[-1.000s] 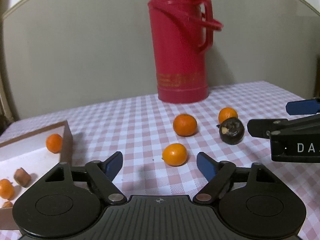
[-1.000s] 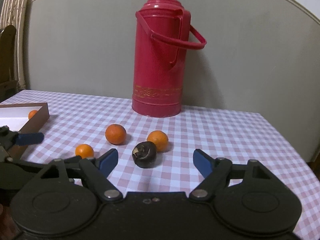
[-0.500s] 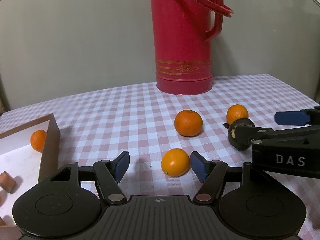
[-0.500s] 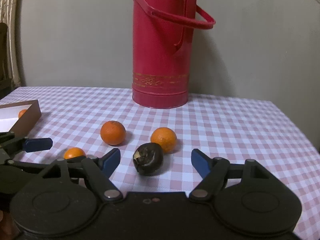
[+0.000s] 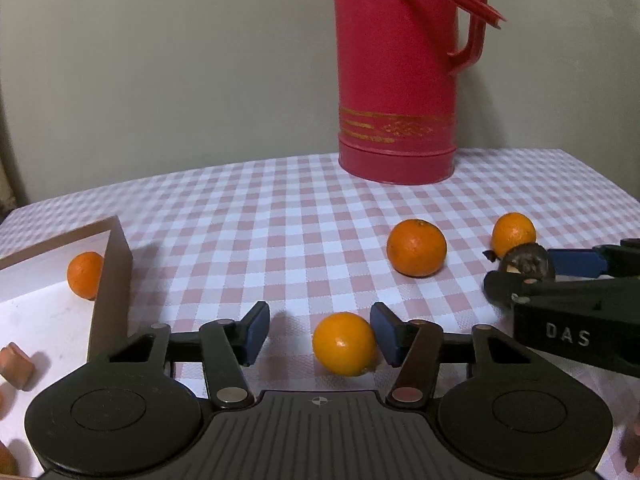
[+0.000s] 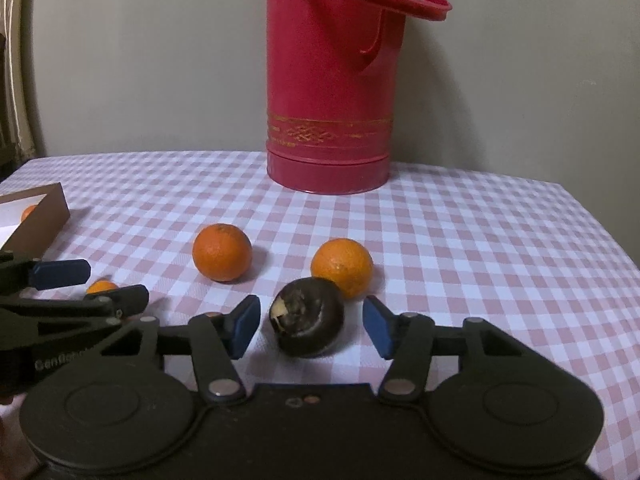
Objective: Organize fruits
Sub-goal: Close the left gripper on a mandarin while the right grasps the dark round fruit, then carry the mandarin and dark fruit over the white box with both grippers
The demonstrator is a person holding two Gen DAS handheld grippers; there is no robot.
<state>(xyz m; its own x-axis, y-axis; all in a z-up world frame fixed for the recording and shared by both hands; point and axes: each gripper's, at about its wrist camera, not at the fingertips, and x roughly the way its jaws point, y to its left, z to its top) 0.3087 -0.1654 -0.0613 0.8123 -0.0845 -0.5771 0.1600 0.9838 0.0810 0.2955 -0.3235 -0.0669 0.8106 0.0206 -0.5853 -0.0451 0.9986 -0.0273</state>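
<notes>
Left wrist: left gripper (image 5: 318, 334) closing – orange (image 5: 345, 343) between, right pad touching; may roll.
Right wrist: right gripper (image 6: 311, 326) closing – dark fruit (image 6: 308, 322) unpinched; could skid.

A checked cloth (image 6: 460, 240) covers the table. The red flask (image 6: 328, 80) looks like smooth, glossy plastic. The oranges (image 5: 416, 247) have dimpled, shiny peel; the dark fruit (image 6: 308, 322) is matt and rough.

Wide open checked cloth (image 5: 280, 216) runs clear across the far left, but the red flask (image 5: 396, 80) blocks far right, the box (image 5: 116, 276) walls the near left, and two oranges (image 6: 222, 252) (image 6: 342, 266) crowd the middle just beyond the dark fruit (image 6: 308, 328).
</notes>
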